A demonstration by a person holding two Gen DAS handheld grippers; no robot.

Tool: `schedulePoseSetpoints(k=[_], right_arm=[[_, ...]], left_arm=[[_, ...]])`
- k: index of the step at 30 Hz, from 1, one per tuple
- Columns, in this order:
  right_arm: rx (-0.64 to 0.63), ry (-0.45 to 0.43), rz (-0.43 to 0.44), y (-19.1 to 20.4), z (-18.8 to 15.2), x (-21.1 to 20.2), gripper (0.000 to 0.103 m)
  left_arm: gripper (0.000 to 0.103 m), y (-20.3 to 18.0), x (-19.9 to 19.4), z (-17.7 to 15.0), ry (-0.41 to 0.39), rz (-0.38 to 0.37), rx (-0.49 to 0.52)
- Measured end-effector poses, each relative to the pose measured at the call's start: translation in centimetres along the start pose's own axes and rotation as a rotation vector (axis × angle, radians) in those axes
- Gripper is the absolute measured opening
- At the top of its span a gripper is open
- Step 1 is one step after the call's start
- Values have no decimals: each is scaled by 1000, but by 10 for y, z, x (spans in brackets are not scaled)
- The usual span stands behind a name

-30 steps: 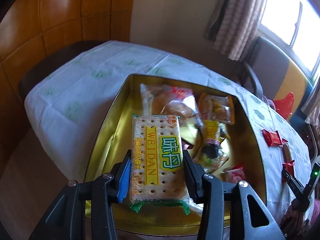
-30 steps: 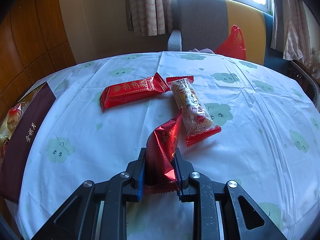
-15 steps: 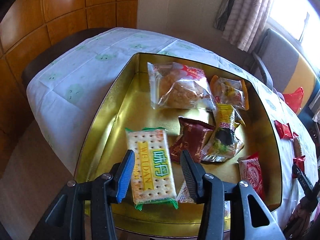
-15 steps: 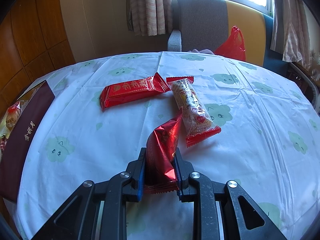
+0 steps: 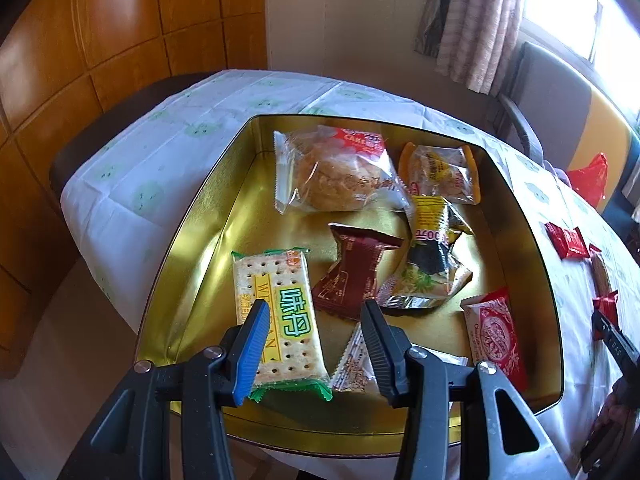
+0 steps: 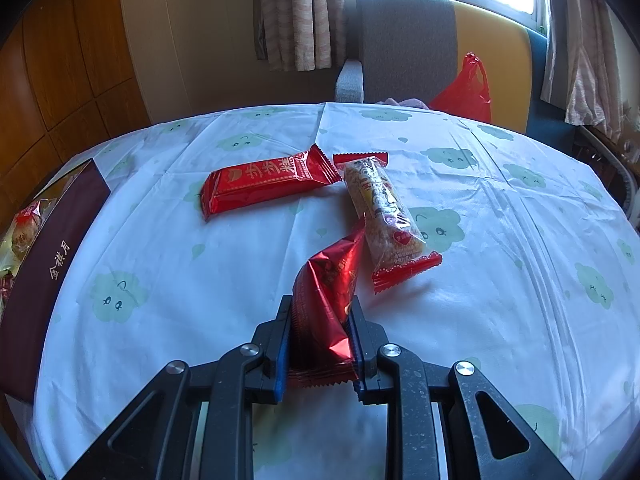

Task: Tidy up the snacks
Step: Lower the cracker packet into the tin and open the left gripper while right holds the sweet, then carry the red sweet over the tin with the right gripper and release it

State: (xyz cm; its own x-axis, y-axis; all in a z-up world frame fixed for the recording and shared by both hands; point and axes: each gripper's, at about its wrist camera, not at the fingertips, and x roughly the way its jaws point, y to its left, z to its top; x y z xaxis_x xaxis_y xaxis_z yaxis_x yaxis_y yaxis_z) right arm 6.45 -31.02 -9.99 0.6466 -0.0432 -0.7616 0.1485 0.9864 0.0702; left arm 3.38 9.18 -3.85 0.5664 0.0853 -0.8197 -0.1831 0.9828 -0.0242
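Observation:
A gold tin (image 5: 192, 216) sits on the cloth-covered table and holds several wrapped snacks. A cracker pack (image 5: 276, 312) with a yellow and green label lies flat on the tin floor at the near left. My left gripper (image 5: 314, 308) hovers above it, open, its pads clear of the pack. In the right wrist view my right gripper (image 6: 321, 304) is shut on a crumpled red foil snack (image 6: 328, 280), just above the tablecloth. A long red packet (image 6: 264, 180) and a clear bar with red ends (image 6: 384, 216) lie beyond it.
Also in the tin are a cake packet (image 5: 336, 172), an orange packet (image 5: 440, 172), a brown packet (image 5: 352, 268), a yellow and black packet (image 5: 428, 264) and a red and white one (image 5: 496, 336). The tin's maroon side (image 6: 44, 264) stands at the table's left. A chair (image 6: 404, 44) and red bag (image 6: 464, 88) are behind.
The cracker pack left my left gripper's jaws and now lies on the tin floor; that gripper has drawn back above it. The right gripper and its red snack have not moved.

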Motion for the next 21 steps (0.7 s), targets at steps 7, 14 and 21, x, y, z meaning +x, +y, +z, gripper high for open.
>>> schedulePoseSetpoints(k=[7,14,21], right_arm=[[-12,-1,-7,2,-2,-1,24],[-21,0,-11,4,-3,-3,24],[-45,2,-5,9,-8,-9,24]], left_arm=[[48,-8,-6,-2,-16,-10,29],[48,-13,-7,-4,-16,-18,45],[48,-16,-9,-5,-18,-20,54]])
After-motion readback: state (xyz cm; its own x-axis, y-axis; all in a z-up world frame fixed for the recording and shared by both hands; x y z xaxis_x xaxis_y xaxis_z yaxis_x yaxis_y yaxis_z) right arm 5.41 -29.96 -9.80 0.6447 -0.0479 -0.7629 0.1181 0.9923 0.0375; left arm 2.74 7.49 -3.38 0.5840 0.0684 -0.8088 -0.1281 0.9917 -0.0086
